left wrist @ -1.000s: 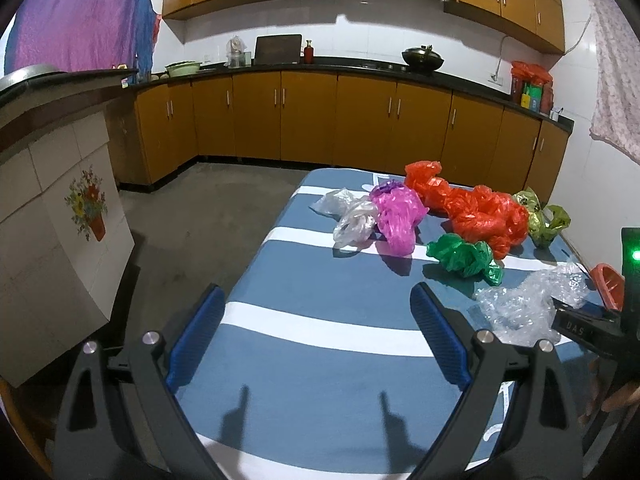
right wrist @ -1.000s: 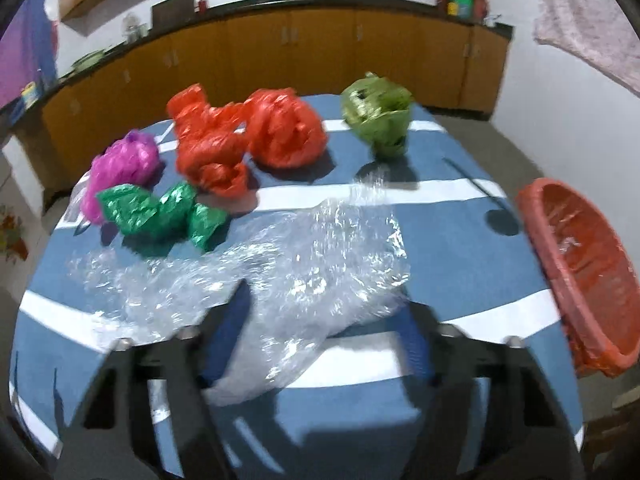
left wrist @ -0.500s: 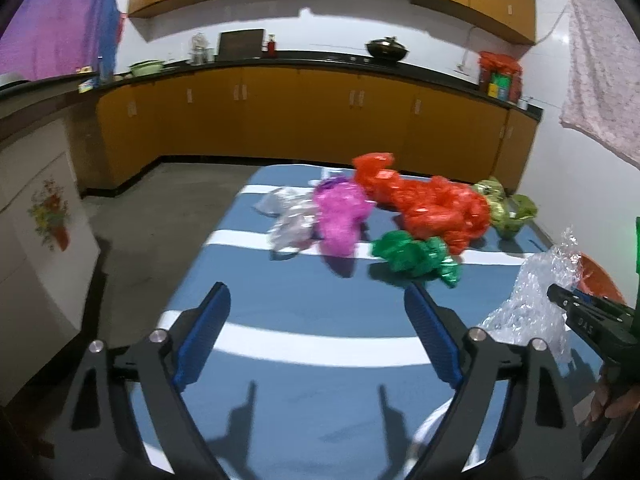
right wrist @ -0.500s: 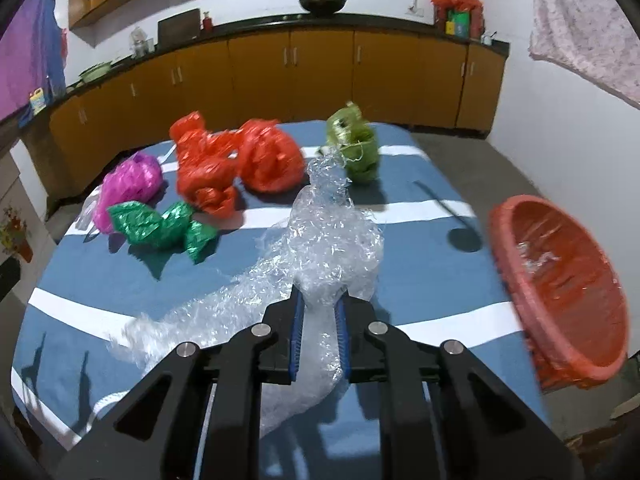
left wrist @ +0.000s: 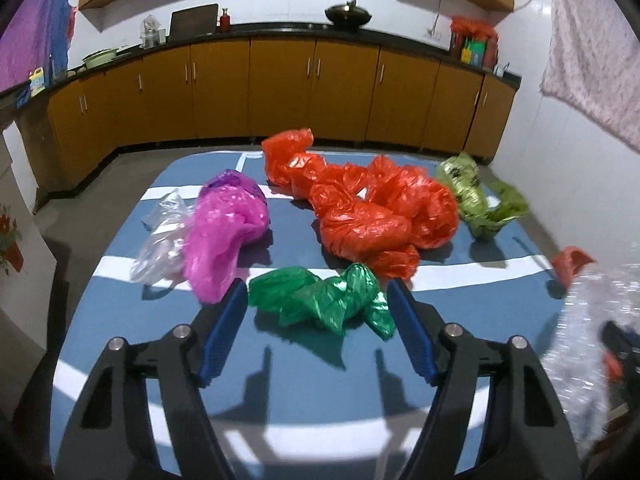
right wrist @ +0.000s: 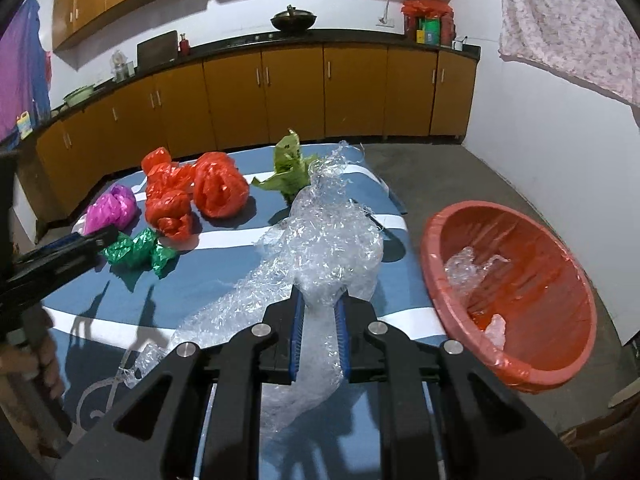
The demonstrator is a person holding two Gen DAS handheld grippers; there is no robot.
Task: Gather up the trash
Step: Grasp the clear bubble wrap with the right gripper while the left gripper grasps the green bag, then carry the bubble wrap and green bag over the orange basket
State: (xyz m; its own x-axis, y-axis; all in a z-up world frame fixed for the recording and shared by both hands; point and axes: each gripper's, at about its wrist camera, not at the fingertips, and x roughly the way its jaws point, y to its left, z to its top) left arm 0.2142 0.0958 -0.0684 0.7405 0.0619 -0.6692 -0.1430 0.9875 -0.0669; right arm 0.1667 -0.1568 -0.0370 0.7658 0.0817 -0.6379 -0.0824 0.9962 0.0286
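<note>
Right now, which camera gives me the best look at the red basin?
The right wrist view: the red basin shows whole, off the table's right edge, clear plastic scraps inside. The left wrist view catches only a red sliver at far right, behind the bubble wrap gripped in the right tongs.

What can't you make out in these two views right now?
- Left wrist view: the bubble wrap and right gripper are blurred and cut by the right edge.
- Right wrist view: the bin bottom lies behind its near rim.
- Right wrist view: the left gripper opening is seen side-on.
</note>
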